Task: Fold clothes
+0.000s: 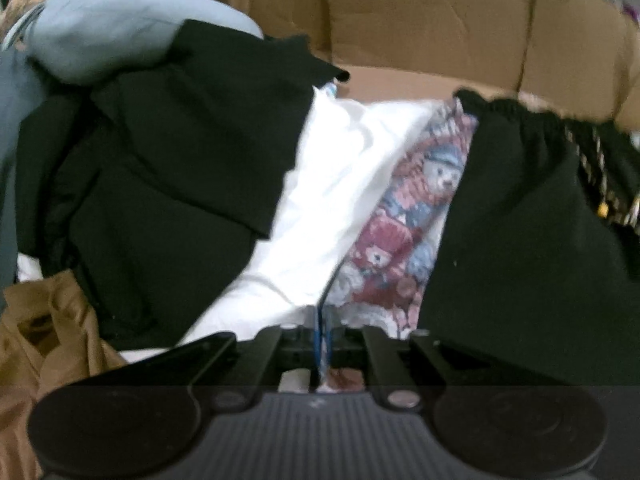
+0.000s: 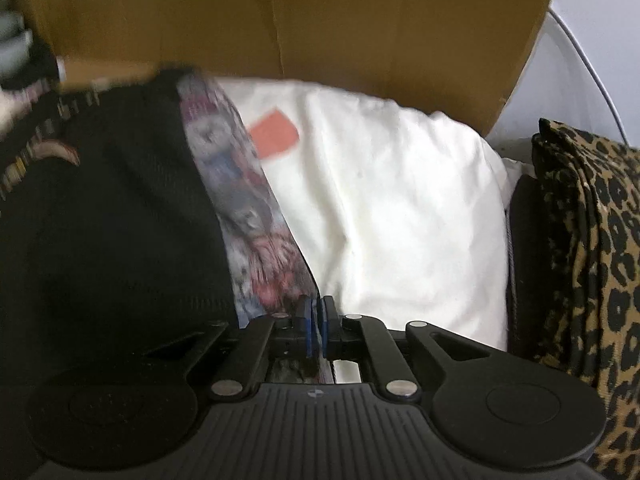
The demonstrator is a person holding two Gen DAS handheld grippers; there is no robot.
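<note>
**Both grippers pinch the bear-print cloth**

Blue pads of the left gripper (image 1: 323,332) are closed on the edge of the bear-print cloth (image 1: 404,236), which runs straight ahead of it between white fabric (image 1: 332,200) and a black garment (image 1: 520,240). Likewise, the right gripper (image 2: 317,328) is clamped on that cloth's edge (image 2: 248,216). An orange tag (image 2: 275,136) ahead shows no readable writing. Leopard-print fabric (image 2: 592,260) lies off to its right, cardboard (image 2: 320,20) beyond.

Left claw (image 1: 323,334) and right claw (image 2: 317,326) both pinched closed, angled downward.
</note>
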